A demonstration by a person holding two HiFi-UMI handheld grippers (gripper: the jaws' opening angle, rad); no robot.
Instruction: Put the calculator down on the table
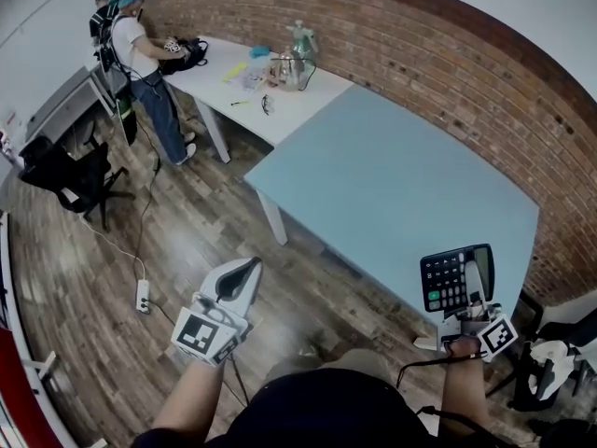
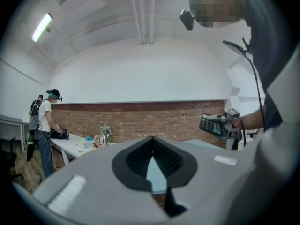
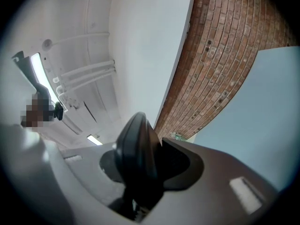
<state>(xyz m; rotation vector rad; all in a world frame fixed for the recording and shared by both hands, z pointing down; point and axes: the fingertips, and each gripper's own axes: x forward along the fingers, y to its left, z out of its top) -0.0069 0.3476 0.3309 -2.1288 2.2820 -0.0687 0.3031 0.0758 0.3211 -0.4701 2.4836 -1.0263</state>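
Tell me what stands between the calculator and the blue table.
Nothing visible does. The right gripper holds the calculator by the near corner of the blue table, and that top is bare; the clutter lies on the far white table.

Our head camera looks steeply down over the blue table (image 1: pixel 401 185) from its near edge. The camera on the left gripper (image 1: pixel 253 263) sits right behind the jaws and faces level across the room at the brick wall (image 2: pixel 154 118). The one on the right gripper (image 1: pixel 469 283) is rolled sideways and tipped up a bit, with the calculator (image 3: pixel 136 158) right at the lens. All three catch that wall and the tabletop.
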